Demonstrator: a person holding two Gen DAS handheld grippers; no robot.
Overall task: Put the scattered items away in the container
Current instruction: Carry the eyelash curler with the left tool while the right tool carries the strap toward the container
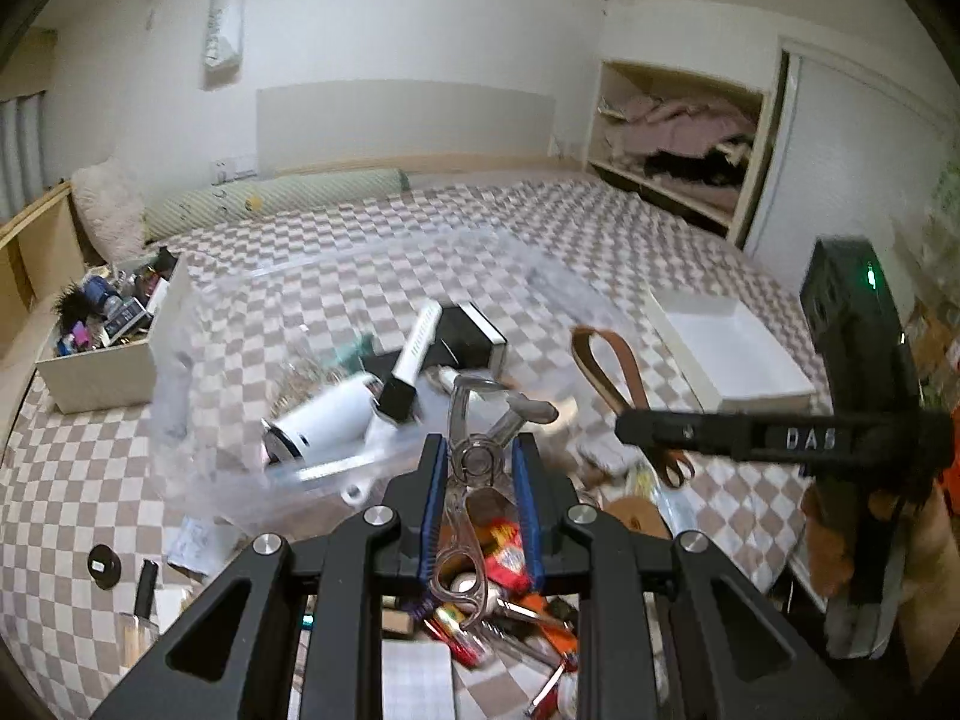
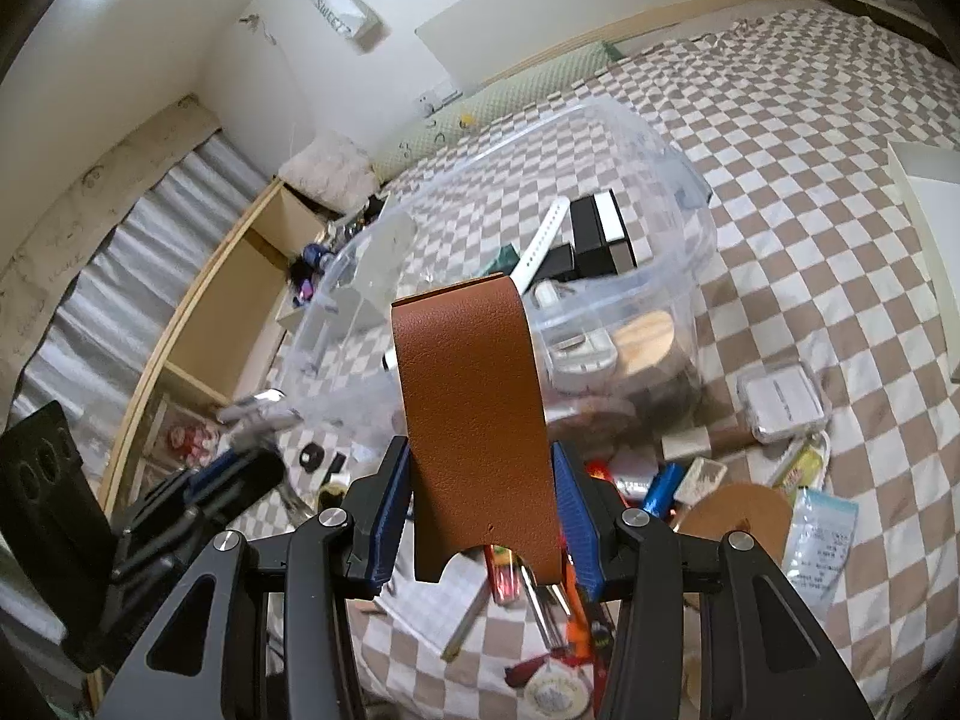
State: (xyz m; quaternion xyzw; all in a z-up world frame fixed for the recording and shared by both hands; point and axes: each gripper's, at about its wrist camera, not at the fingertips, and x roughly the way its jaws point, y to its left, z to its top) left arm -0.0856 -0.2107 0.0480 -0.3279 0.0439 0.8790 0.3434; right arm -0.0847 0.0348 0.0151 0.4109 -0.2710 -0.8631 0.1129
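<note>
On the left, the left gripper (image 1: 478, 468) is clamped tight on a metal tool (image 1: 480, 420) (pliers or a nutcracker, hard to say), held up just in front of the clear plastic bin (image 1: 180, 360) on the checkered bedspread (image 1: 600, 228). Over on the right, the right gripper (image 2: 480, 510) is pinching a folded brown leather strap (image 2: 471, 420), raised near the bin's rim above the pile of loose clutter (image 2: 540, 588).
</note>
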